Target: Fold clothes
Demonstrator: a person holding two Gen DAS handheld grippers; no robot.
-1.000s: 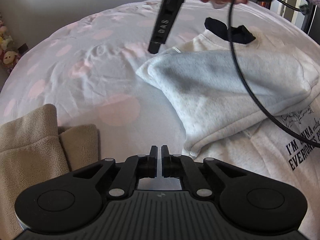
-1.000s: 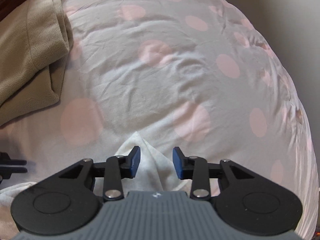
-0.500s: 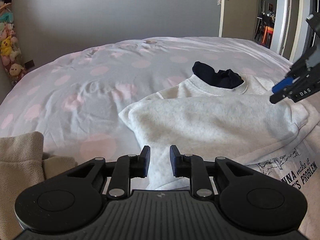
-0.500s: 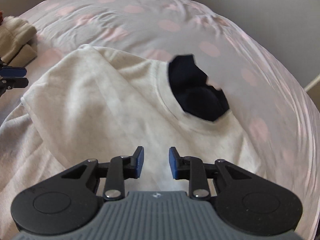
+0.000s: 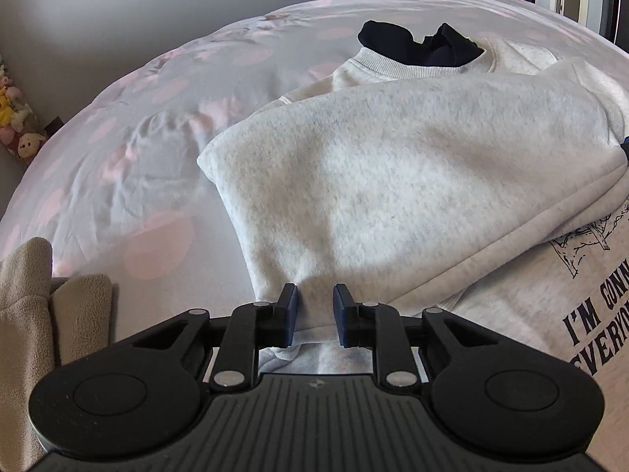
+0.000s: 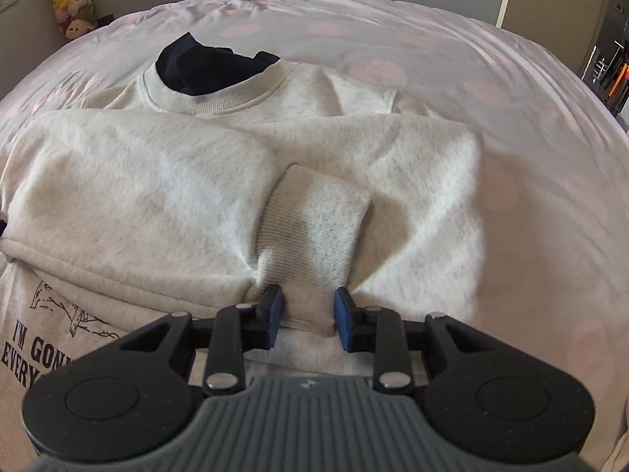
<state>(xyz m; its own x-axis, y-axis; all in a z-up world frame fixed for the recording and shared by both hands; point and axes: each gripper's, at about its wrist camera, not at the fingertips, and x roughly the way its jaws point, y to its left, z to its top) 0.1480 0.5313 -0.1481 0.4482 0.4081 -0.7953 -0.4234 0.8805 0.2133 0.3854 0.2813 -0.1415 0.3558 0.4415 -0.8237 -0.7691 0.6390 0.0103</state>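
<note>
While the sweatshirt [image 6: 165,181] lies flat on the bed [image 6: 452,51] with both sleeves folded across its chest, the right gripper [image 6: 307,316] sits low at the ribbed cuff [image 6: 318,228] of one sleeve, its jaws apart on either side of the cuff's lower end and not pressing it. The left gripper [image 5: 313,314] is at the other edge of the sweatshirt [image 5: 393,173], jaws likewise apart, with a fold of the pale fabric between them. A dark garment [image 6: 208,63] fills the neck opening, and printed lettering [image 6: 35,350] shows on the front below the sleeves. A tan fleece [image 5: 35,314] lies on the bed [image 5: 129,137] just beside the left gripper, apart from the sweatshirt.
</note>
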